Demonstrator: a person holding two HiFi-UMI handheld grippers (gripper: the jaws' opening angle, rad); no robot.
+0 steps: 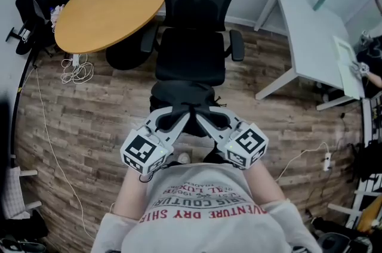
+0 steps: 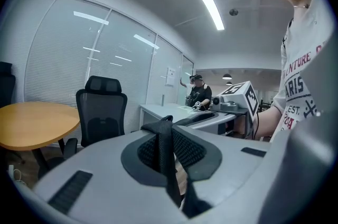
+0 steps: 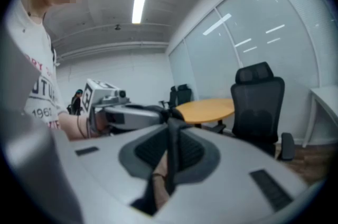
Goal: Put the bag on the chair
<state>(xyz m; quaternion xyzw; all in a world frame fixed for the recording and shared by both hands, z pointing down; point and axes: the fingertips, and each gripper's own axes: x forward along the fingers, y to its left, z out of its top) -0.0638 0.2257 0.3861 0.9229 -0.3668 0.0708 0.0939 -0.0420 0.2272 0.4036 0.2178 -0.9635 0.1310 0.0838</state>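
A black bag (image 1: 181,98) hangs in front of the black mesh office chair (image 1: 194,37), just short of its seat. Both grippers grip its straps from above, close together. My left gripper (image 1: 181,119) is shut on a black strap (image 2: 167,157), which stands pinched between its pads. My right gripper (image 1: 203,119) is shut on the other strap (image 3: 172,157) in the same way. The chair (image 2: 100,112) stands empty ahead of the left gripper, and it also shows in the right gripper view (image 3: 259,106). The bag's body is hidden in both gripper views.
A round wooden table (image 1: 107,7) stands left of the chair, with cables (image 1: 77,71) on the floor beneath its edge. A white desk (image 1: 310,31) is at the right, and a person (image 2: 198,93) is standing by it. The floor is wood plank.
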